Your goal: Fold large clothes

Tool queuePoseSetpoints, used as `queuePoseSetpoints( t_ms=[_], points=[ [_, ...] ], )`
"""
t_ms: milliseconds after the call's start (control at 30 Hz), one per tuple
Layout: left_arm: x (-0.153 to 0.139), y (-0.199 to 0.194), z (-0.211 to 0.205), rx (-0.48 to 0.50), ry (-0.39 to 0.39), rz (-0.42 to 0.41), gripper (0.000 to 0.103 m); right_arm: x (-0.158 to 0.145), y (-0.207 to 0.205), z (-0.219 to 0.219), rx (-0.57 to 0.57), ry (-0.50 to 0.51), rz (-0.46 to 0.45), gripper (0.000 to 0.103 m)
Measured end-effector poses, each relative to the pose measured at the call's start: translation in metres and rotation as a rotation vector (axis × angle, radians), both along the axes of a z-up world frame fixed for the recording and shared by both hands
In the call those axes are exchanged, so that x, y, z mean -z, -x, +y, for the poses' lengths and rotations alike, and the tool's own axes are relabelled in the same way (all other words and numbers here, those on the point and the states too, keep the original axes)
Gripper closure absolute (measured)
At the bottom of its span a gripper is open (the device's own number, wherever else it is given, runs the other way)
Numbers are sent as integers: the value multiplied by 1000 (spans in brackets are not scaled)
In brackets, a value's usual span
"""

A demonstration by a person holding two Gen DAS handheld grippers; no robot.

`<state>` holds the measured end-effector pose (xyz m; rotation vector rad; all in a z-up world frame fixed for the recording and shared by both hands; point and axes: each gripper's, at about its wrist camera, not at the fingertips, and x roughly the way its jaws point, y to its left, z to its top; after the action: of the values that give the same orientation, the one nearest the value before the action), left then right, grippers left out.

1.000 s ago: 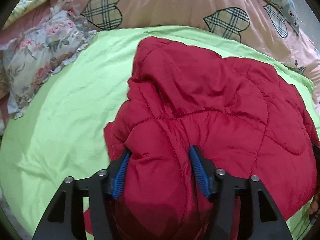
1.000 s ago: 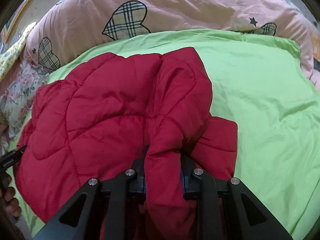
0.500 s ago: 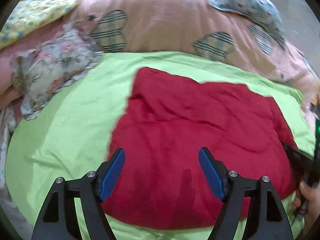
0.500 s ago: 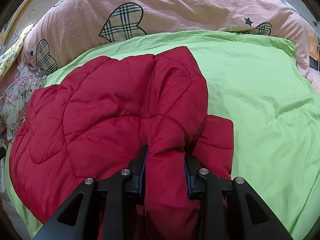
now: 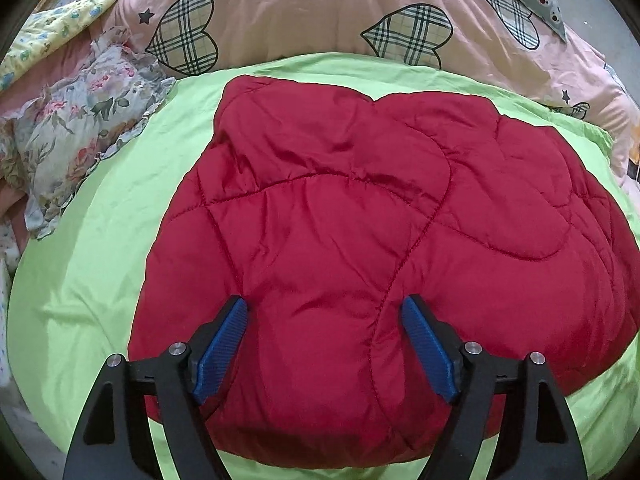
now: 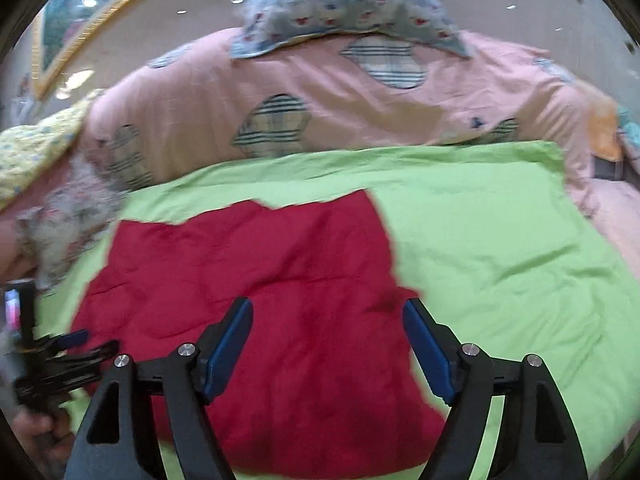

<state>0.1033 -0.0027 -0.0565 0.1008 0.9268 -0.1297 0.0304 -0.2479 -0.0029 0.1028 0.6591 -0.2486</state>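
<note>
My left claw (image 5: 322, 354) was spread wide, its blue ribbed pads (image 5: 224, 346) on either side of the near hem of the red quilted puffer jacket (image 5: 360, 240) but gripping nothing. My right claw (image 6: 326, 354) was just as wide and also held nothing, hovering above the same jacket (image 6: 256, 304); that view was smeared, so I could not tell how close its pads were to the cloth.

The jacket lay folded in a thick bundle on the lime-green sheet (image 5: 100, 240) of the bed, its near hem close to the bed's near edge, its far end short of the pillows.

My worry was the padding. I judged that so puffy a fill could spring the fold open with neither claw pressing on it. The shiny shell looked slick, so a shallow pinch might take only the top layer and drag the bundle crooked. Being so near the edge, a careless pull toward me could also slide it off the bed.

I saw no container of any kind. Beyond the jacket lay a floral ruffled pillow (image 5: 76, 136) by the far left corner and a pink quilt with plaid hearts (image 5: 320, 12) along the far edge.
</note>
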Motion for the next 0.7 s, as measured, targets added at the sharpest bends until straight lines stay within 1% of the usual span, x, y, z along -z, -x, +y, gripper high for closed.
queuePoseSetpoints(
  t_ms=[33, 100, 167, 267, 333, 400, 533, 567, 633, 700],
  points=[
    [0, 0, -1, 0, -3, 0, 22, 8, -6, 8, -39, -17, 35, 24],
    [2, -3, 0, 3, -4, 3, 22, 25, -21, 21, -80, -15, 95, 25],
    [3, -5, 2, 6, -2, 6, 22, 39, -34, 28, -92, 2, 142, 25],
    [3, -6, 2, 6, -6, 8, 22, 62, -53, 28, -86, 29, 207, 25],
    [0, -6, 1, 4, -10, 8, 22, 70, -54, 24, -67, 33, 209, 24],
    [-7, -5, 0, 4, -11, 0, 21, 72, -59, 16, -51, 13, 208, 23],
    [-17, -8, -4, -13, -60, -49, 17, 73, -60, 10, -40, 6, 203, 23],
    [-14, -11, -5, -10, -63, -39, 17, 73, -60, 10, -38, 5, 201, 23],
    [-3, -19, -5, -9, -46, -3, 16, 75, -58, 11, -32, 4, 197, 23],
    [1, -24, -4, -9, -40, 5, 15, 75, -56, 12, -29, 4, 196, 23]
  ],
)
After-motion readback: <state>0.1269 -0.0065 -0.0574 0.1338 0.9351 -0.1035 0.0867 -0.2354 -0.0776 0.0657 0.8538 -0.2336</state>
